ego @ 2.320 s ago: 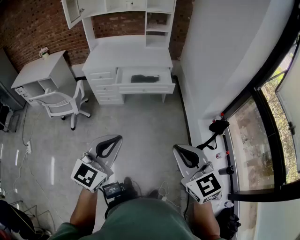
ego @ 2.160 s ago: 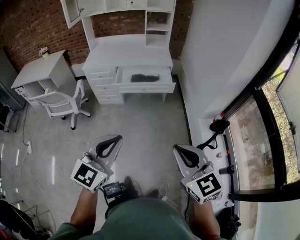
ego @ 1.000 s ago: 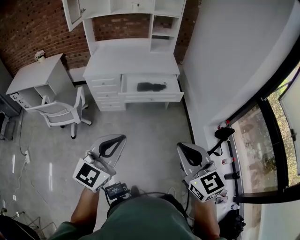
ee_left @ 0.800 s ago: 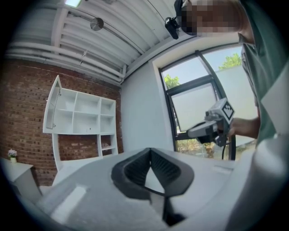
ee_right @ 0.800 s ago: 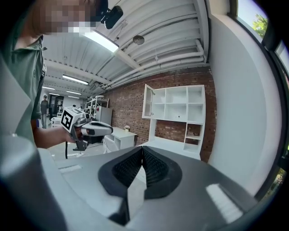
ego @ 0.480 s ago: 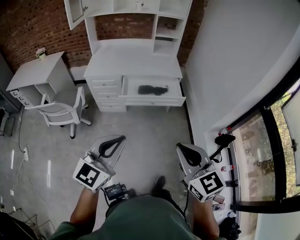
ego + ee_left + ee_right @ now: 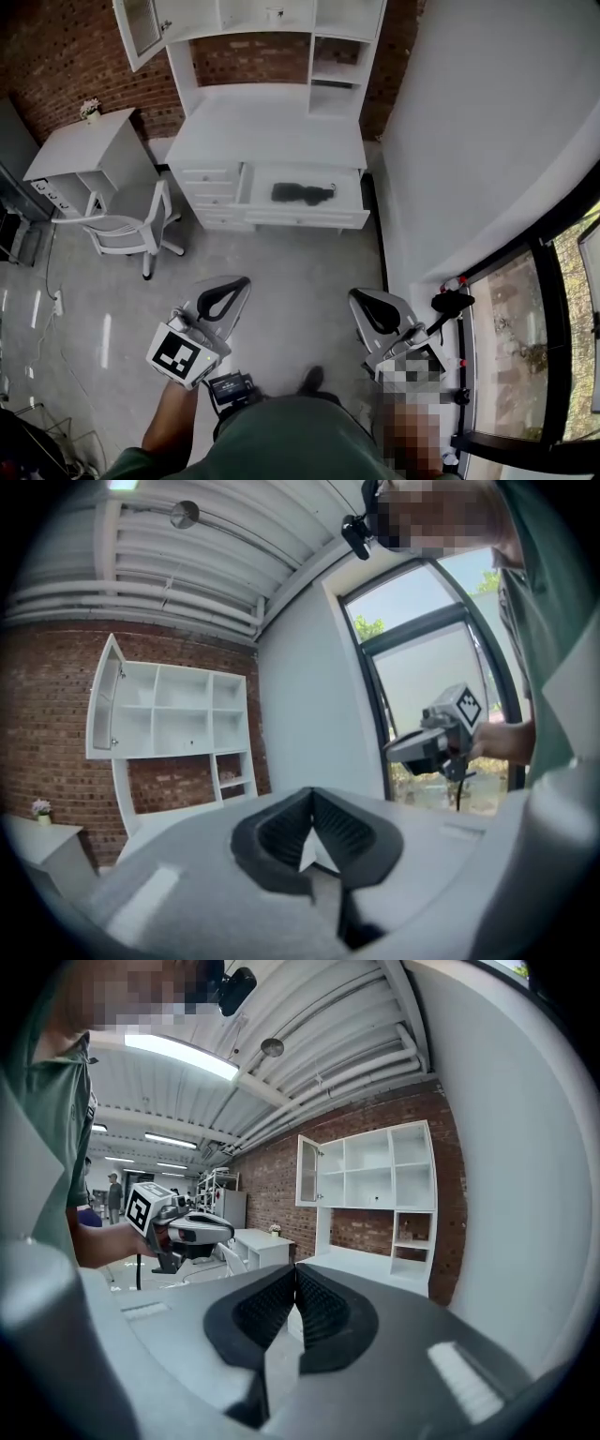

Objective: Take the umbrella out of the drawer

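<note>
A folded black umbrella (image 7: 302, 193) lies in the pulled-out drawer (image 7: 300, 218) of the white desk (image 7: 272, 131), far ahead in the head view. My left gripper (image 7: 228, 285) is held low at the left, shut and empty, well short of the desk. On the right my right gripper (image 7: 360, 296) is likewise shut with nothing in it. In the left gripper view the jaws (image 7: 310, 800) meet at their tips, and the right gripper (image 7: 441, 738) shows beyond them. The right gripper view shows its jaws (image 7: 295, 1271) pressed together and the left gripper (image 7: 178, 1224) off to the side.
A white swivel chair (image 7: 127, 217) stands left of the desk, next to a smaller white side desk (image 7: 80, 141) with a small flower pot (image 7: 91, 110). White shelving (image 7: 262, 19) rises above the desk against the brick wall. Glass windows (image 7: 534, 309) and small gear (image 7: 453, 302) line the right.
The desk and drawer have drawn closer and grown larger in the head view as the person walks forward. Both grippers travelled along, staying shut.
</note>
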